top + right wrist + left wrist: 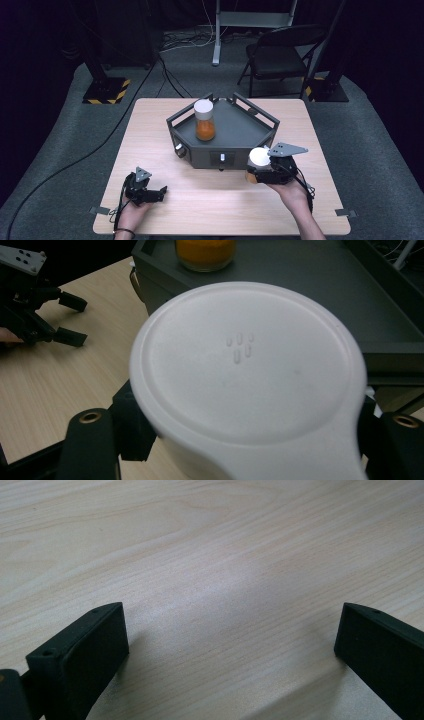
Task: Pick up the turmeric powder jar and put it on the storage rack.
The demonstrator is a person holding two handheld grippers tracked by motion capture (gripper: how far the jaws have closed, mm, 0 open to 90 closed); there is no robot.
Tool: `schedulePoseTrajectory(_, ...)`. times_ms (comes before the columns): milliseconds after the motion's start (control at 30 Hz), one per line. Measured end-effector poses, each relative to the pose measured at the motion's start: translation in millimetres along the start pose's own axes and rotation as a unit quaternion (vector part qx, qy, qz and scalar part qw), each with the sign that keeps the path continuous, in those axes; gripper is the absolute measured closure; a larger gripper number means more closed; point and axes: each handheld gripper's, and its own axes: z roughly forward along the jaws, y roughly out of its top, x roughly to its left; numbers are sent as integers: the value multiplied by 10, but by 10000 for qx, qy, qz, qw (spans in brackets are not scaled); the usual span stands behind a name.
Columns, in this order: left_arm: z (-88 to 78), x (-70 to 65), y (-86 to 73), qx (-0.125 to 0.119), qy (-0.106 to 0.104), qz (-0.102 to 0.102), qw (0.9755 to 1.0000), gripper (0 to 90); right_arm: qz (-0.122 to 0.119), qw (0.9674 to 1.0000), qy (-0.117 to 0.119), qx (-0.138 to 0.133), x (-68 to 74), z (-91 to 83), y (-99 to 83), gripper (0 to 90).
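Your right gripper is clamped on a white-lidded jar just in front of the tray, held upright so it can join the other jar there. Your left gripper rests on the surface, jaws apart, clear of the way.

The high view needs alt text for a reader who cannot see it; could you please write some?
The right gripper holds a white-lidded jar beside a dark grey tray on a wooden table. A second jar of orange contents stands in the tray. The left gripper rests open near the table's front edge.
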Motion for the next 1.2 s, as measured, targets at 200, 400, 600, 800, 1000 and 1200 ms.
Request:
schedulePoseTrajectory(200, 0, 1, 1, 4, 0, 6, 10000, 5, -27, 10000, -17, -1, -55, -69, 157, 294)
schedulePoseTrajectory(400, 0, 0, 0, 0, 0, 0, 10000, 5, -54, 10000, -17, -4, -109, -94, 315, 294)
schedulePoseTrajectory(600, 0, 0, 0, -1, 0, -1, 10000, 5, -32, 10000, 8, -41, -160, -101, 452, 294)
schedulePoseTrajectory(800, 0, 0, 0, -1, 0, 0, 10000, 5, -43, 9999, -33, -98, -177, -103, 602, 294)
schedulePoseTrajectory(1000, 0, 0, 0, 0, -1, 0, 10000, 4, -40, 9999, -27, -144, -217, -81, 740, 294)
schedulePoseTrajectory(1200, -1, -1, 0, 2, 1, 2, 10000, 5, -54, 9999, -90, -112, -275, 9, 861, 294)
